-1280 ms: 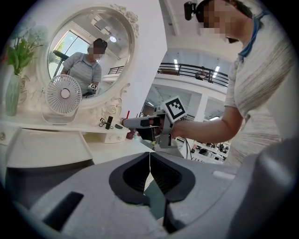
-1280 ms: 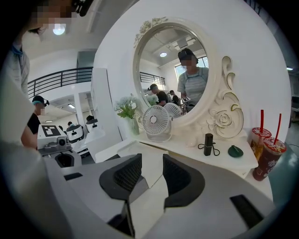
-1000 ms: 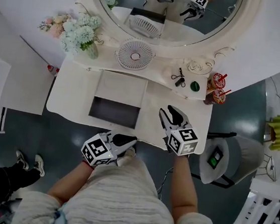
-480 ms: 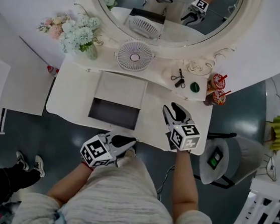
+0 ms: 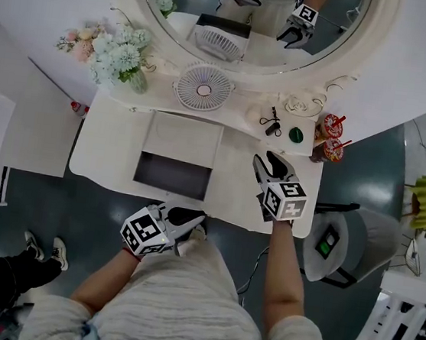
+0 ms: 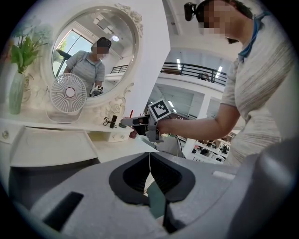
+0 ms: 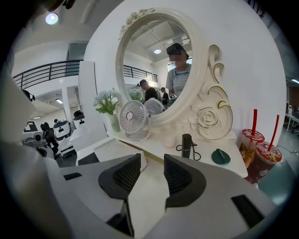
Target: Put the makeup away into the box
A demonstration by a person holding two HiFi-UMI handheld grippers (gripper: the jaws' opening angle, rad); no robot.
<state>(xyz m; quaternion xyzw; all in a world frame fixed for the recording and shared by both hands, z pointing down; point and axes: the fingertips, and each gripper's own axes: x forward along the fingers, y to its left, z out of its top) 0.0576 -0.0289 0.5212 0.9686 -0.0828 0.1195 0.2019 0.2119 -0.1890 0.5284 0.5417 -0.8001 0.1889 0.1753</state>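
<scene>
On the raised back shelf of the white dressing table (image 5: 109, 137) lie a black makeup tube with a cord (image 5: 273, 120) (image 7: 187, 144), a small green round piece (image 5: 296, 132) (image 7: 220, 157) and a pale round piece (image 5: 254, 115). The box (image 5: 182, 135) (image 7: 110, 148) is set in the table top, lid raised, its dark inside (image 5: 172, 176) showing. My right gripper (image 5: 266, 160) (image 7: 152, 163) hovers over the table right of the box, pointing at the shelf. Its jaws have just been opening and nothing is between them. My left gripper (image 5: 197, 220) (image 6: 149, 158) is shut and empty at the table's front edge.
A white desk fan (image 5: 203, 89) (image 7: 131, 119), a vase of flowers (image 5: 120, 50) and a large oval mirror (image 5: 256, 9) stand at the back. Two red drink cups with straws (image 5: 330, 135) (image 7: 256, 150) sit at the shelf's right end. A grey stool (image 5: 346, 243) is to the right.
My right gripper has moved away from the table's front edge toward the back shelf, and its jaws stand a little wider. The left gripper has stayed in place.
</scene>
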